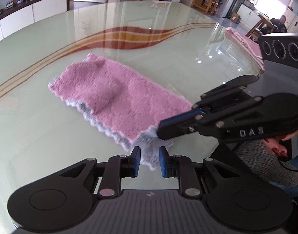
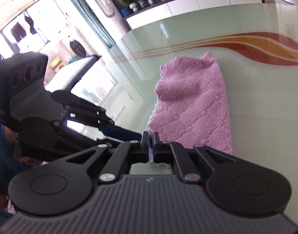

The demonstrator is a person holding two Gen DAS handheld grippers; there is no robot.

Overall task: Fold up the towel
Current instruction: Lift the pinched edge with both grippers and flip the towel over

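A pink towel with a white underside lies folded into a long strip on the pale green glass table. Its near white corner hangs between the blue pads of my left gripper, which stand apart and do not press on it. My right gripper comes in from the right and is shut on the towel's near edge. In the right wrist view the right gripper has its pads together on a thin white cloth edge, the towel stretches away ahead, and the left gripper sits close at the left.
Another folded pink cloth lies at the table's far right edge. A red and orange wave stripe crosses the glass. A hand with red nails holds the right gripper. A white cabinet stands behind the table.
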